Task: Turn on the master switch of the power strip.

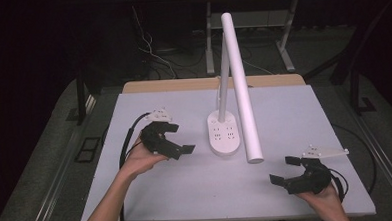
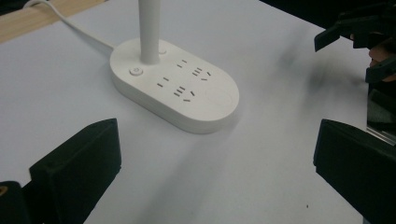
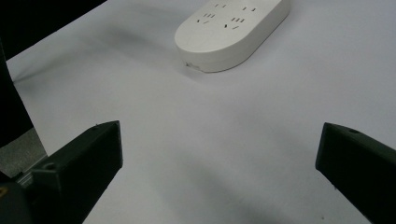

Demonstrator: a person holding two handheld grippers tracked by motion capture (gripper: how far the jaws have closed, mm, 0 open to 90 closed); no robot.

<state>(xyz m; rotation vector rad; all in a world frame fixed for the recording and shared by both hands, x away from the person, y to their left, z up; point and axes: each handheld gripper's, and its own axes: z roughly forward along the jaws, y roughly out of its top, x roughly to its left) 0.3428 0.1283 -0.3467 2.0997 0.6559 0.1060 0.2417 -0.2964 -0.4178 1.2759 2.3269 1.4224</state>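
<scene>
Near the middle of the high view stands the desk lamp [image 1: 224, 134], its oval white base flat on the pale surface [image 1: 163, 202], its stem rising and its long white light bar [image 1: 243, 88] folded down toward the lower right of the frame. Our left gripper [image 1: 177, 139] hovers just left of the base with its jaws spread apart and nothing between them; our right gripper [image 1: 284, 169] sits near the lower right, below the free end of the bar, jaws likewise wide and empty. Through the left gripper view we see the base's power button [image 2: 136, 71] and socket slots facing up, with the cord [image 2: 70, 28] trailing to the upper left.

We judge the step to be an approach to the lamp. To do it well, we should steady the base with the left gripper at its near edge, avoiding the button, and bring the right gripper squarely around the bar's end, closing gently so the hinge moves without tipping the lamp.
</scene>
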